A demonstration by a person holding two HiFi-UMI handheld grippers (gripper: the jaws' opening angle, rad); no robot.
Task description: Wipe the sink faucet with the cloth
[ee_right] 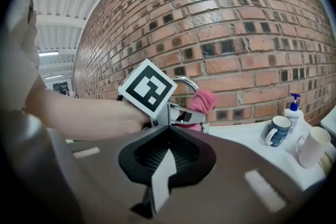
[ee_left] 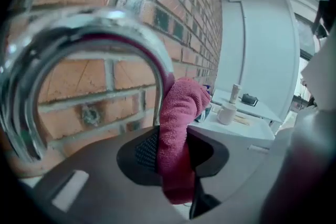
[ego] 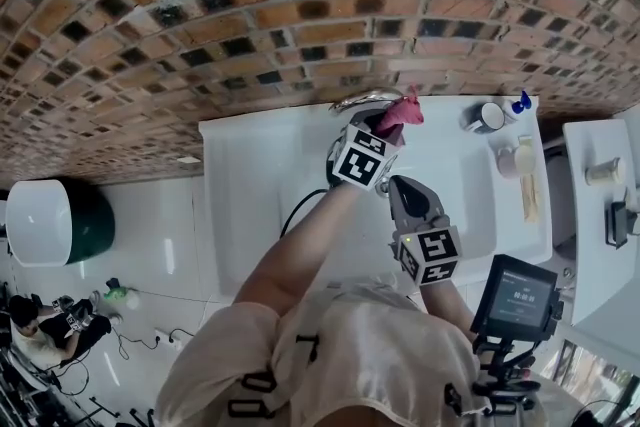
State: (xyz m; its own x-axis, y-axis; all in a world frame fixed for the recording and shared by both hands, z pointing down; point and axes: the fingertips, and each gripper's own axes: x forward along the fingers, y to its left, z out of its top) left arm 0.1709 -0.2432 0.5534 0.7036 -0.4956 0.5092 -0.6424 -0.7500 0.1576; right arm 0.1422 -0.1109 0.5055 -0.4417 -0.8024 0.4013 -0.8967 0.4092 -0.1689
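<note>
My left gripper (ego: 388, 127) reaches out on a stretched arm over the white sink (ego: 250, 185), tipped a little downward toward the brick wall (ego: 200, 15). Its jaws are partly closed and pinched on a pink cloth (ee_left: 176, 128). My right gripper (ee_right: 167, 131) hangs back nearer my body, above the basin, aimed at the same spot. Its jaws are together with nothing between them. Off to the right on the sink's ledge stand a blue mug (ee_right: 277, 130), a white cup (ee_right: 312, 147) and a soap bottle with a blue pump (ee_right: 293, 107), all well apart from both grippers. The left gripper's marker cube (ee_right: 148, 86) and my forearm block much of the right gripper view. The chrome faucet (ee_left: 79, 39) curves in a bright arch at the back of the sink. The cloth stands up from the jaws in a fuzzy folded wad, its top lying right against the arch's right-hand leg.
</note>
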